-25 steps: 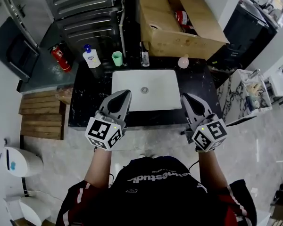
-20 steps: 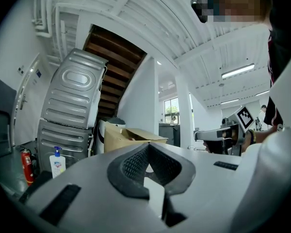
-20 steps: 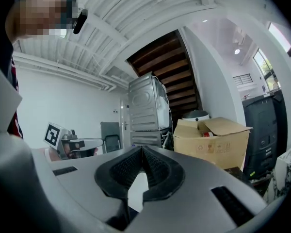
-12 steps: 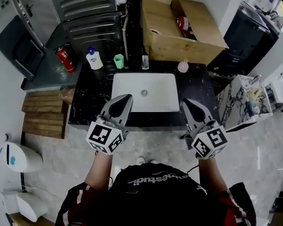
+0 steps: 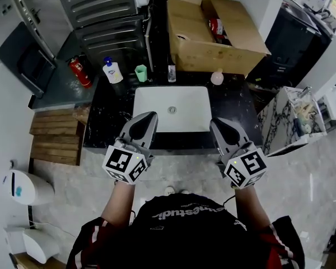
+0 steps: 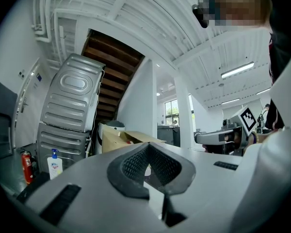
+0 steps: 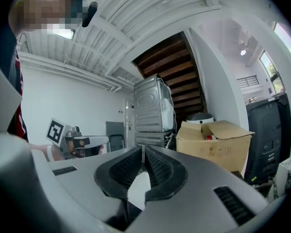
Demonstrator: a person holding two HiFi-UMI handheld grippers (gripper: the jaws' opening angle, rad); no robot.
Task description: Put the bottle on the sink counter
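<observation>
the right gripper (image 5: 215, 123) has edged slightly toward the sink basin (image 5: 172, 109), its jaws closed on nothing like the left gripper (image 5: 149, 117), while a pump bottle (image 5: 111, 70) already stands on the counter (image 5: 109, 116) left of the basin, so little seems left.

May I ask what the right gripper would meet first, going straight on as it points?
Probably the stacked grey machines, passing above the sink counter; depth is hard to judge.
</observation>
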